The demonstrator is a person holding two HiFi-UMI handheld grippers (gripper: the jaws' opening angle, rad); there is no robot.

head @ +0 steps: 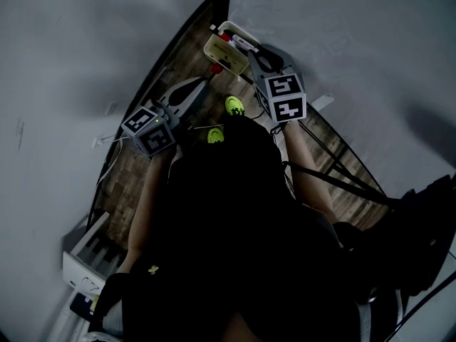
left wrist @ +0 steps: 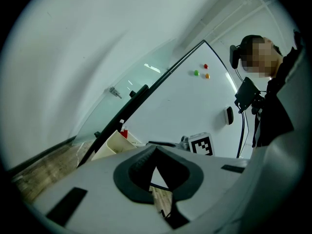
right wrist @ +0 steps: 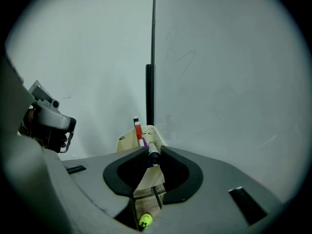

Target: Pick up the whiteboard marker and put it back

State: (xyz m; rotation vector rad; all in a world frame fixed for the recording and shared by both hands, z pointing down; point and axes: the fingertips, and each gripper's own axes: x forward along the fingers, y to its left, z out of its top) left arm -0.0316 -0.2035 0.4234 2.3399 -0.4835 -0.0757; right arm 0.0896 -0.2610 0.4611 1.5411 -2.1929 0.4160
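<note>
1. The right hand-held gripper (right wrist: 154, 156) is clenched on a slim whiteboard marker with a dark end (right wrist: 153, 150). The pads press it from both sides, and it is seen end-on between the tips.
2. The marker sits right at the cream plastic marker holder (right wrist: 127, 141), which hangs in the corner beside the white whiteboard (right wrist: 234, 82). A red-bodied marker with a white tip (right wrist: 138, 129) stands in the same holder, just to the left. Most of the held marker's barrel is hidden behind its own end.
3. In the head view, the right hand-held gripper (head: 255, 57) reaches the holder's (head: 217, 52) rim. Whether the marker is still partly seated inside cannot be told.
4. The left hand-held gripper (left wrist: 156, 149) has its tips together with nothing between them and stays well clear of the holder.
5. Handling, as a judgement: the marker should be light and stiff, with a smooth round plastic barrel that may twist or slide between the pads.
6. The better hold is across the barrel, not the cap, which could pull off. A grip near one end lets the long body swing, so moderate pressure and a steady wrist would suit
</note>
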